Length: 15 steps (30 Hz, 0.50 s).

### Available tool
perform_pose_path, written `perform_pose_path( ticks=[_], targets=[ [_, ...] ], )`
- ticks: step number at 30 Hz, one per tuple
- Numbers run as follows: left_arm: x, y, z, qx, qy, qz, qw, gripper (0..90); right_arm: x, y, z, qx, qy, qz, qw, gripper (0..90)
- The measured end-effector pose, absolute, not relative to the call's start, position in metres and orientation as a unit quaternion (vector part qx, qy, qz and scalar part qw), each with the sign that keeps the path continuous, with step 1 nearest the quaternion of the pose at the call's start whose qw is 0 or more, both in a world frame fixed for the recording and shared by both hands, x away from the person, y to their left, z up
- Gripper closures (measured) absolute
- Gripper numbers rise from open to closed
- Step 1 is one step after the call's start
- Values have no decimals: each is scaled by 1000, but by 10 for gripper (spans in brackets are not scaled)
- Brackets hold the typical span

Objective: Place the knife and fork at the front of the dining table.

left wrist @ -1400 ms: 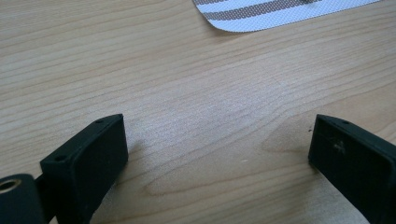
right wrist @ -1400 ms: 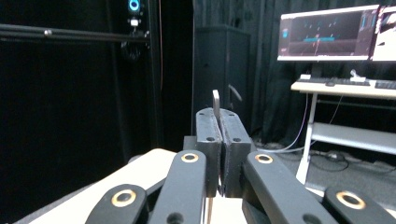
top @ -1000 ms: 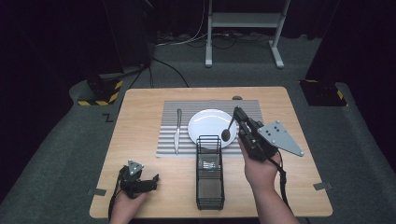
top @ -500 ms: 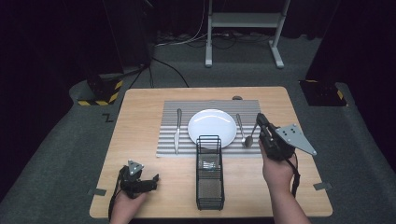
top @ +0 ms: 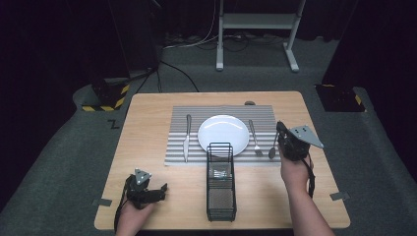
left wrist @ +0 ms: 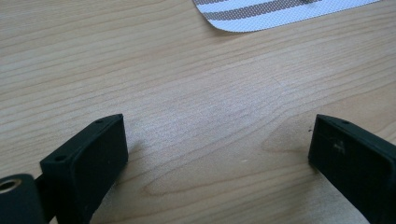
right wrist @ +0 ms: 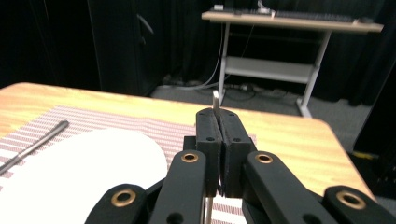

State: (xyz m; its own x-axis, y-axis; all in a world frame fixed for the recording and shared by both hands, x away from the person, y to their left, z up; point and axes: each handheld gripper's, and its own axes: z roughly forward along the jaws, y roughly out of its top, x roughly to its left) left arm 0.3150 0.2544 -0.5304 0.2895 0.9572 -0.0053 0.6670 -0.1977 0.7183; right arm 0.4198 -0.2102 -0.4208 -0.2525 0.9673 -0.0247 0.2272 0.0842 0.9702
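Right tongs (top: 280,132) are clamped on a slim silver metal spoon (top: 273,147); in the right gripper view the two black jaws press together on its handle, whose tip (right wrist: 215,99) pokes up just past them. From the high view, the spoon hangs down from the tongs with its bowl touching or just above the grey-and-white striped placemat (top: 177,147), right beside a silver metal fork (top: 254,137) that lies on the mat. A round white plate (top: 223,133) sits at the middle of the mat, and a silver table knife (top: 187,137) lies on the mat to the plate's left. A black wire cutlery basket (top: 221,183) stands on the light wooden tabletop (top: 147,113), its far end reaching the plate's near edge; something small and shiny lies inside, too small to tell what. Left tongs (top: 162,188) rest low at the near left part of the tabletop, well apart from the mat; in the left gripper view their jaws stand wide apart over bare wood, with a corner of the striped mat (left wrist: 280,11) ahead.
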Motion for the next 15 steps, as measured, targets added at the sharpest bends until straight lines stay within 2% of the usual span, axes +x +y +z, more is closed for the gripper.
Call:
perform_pose_path(
  ticks=[7,15],
  targets=[
    [315,255,-530,738,550,231,315,52,444,-208,-424,478,644,471,368,884],
    [314,255,-530,737,551,232,316,62,490,-202,-434,501,651,452,348,881]
  ],
)
